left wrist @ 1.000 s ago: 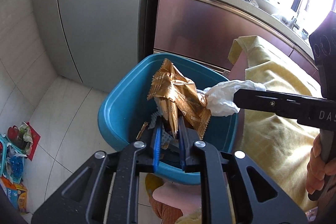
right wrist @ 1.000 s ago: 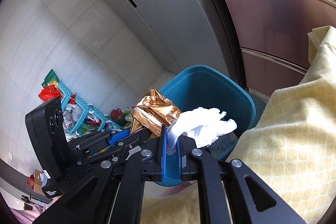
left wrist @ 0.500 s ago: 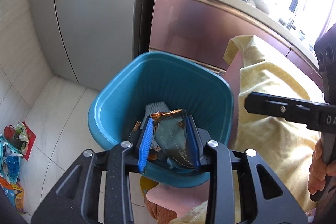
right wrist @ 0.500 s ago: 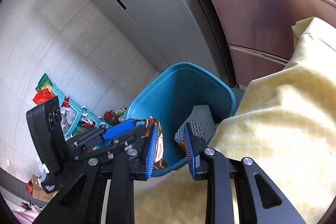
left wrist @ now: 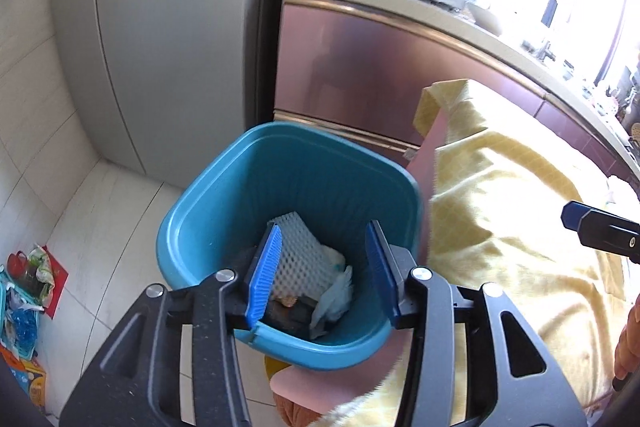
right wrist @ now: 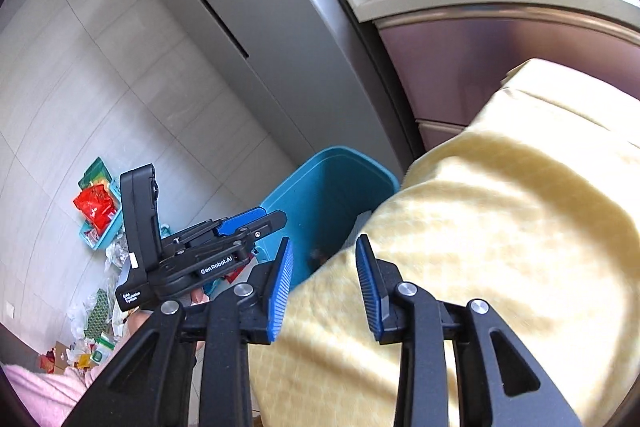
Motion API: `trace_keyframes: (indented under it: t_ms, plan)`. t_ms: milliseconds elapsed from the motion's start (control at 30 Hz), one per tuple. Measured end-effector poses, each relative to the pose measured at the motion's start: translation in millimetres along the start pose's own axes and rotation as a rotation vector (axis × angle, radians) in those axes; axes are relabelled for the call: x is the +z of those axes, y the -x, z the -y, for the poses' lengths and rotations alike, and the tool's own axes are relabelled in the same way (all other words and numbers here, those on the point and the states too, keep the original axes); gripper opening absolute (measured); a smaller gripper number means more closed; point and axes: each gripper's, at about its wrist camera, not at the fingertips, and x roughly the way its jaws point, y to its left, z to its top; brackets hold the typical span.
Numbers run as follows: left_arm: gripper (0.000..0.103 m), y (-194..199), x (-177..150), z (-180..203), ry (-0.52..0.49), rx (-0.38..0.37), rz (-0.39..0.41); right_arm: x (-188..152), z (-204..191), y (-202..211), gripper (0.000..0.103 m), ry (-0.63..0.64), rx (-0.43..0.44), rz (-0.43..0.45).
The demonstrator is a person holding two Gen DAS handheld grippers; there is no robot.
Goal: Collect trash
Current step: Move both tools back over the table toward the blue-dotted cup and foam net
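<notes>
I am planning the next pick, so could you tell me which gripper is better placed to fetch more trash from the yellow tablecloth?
Probably the right gripper: it is open and empty over the yellow tablecloth, while the open left gripper faces the blue bin.

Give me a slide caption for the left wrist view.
Open left gripper above the blue bin holding foam netting and tissue.

Black tool (left wrist: 326, 267), blue ribbed pads (left wrist: 264, 269), silver screws.
</notes>
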Motion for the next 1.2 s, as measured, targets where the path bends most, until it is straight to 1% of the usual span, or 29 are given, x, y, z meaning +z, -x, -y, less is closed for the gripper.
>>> trace_keyframes:
  t_ms: [100, 167, 200, 333, 467, 600, 700, 800, 900, 1000, 1033, 1067, 1200]
  plan:
    - [0.046, 11.7, 3.2, 14.7, -0.032, -0.026, 0.033, -5.0, 4.8, 24.1, 0.032, -0.002, -0.005, 0.047]
    - [0.048, 21.5, 5.8, 29.3, -0.06, -0.053, 0.054, -10.3, 9.2, 42.8, 0.036, -0.004, -0.022, 0.085]
    - [0.048, 26.4, 6.7, 36.4, -0.075, -0.068, 0.063, -12.7, 12.1, 52.0, 0.036, -0.007, -0.032, 0.102]
    - [0.052, 44.3, 8.4, 77.6, -0.15, -0.16, 0.094, -26.9, 28.7, 91.7, 0.037, -0.027, -0.091, 0.167]
    - [0.054, 56.3, 6.7, 129.4, -0.249, -0.259, 0.108, -43.7, 50.9, 135.4, 0.037, -0.062, -0.168, 0.235]
    - [0.055, 56.7, -0.9, 183.4, -0.337, -0.349, 0.087, -59.5, 75.0, 176.2, 0.038, -0.122, -0.245, 0.302]
    - [0.055, 51.4, -10.5, 220.5, -0.393, -0.392, 0.054, -70.0, 93.3, 202.6, 0.039, -0.162, -0.309, 0.347]
    - [0.055, 44.4, -21.9, 253.5, -0.439, -0.435, 0.015, -76.1, 110.2, 219.9, 0.039, -0.201, -0.371, 0.379]
    - [0.056, 38.4, -34.5, 286.4, -0.483, -0.458, -0.012, -80.8, 126.3, 234.5, 0.043, -0.222, -0.427, 0.396]
    - [0.056, 25.5, -39.7, 310.9, -0.515, -0.461, -0.033, -80.8, 137.1, 239.1, 0.046, -0.214, -0.471, 0.396]
    - [0.056, 22.5, -41.5, 317.9, -0.525, -0.455, -0.039, -80.2, 140.5, 238.8, 0.05, -0.21, -0.489, 0.395]
    - [0.056, 19.2, -42.4, 324.4, -0.532, -0.451, -0.045, -78.3, 146.0, 239.1, 0.052, -0.208, -0.502, 0.389]
    - [0.056, 8.5, -44.0, 342.8, -0.562, -0.424, -0.072, -75.4, 155.8, 231.9, 0.053, -0.187, -0.547, 0.356]
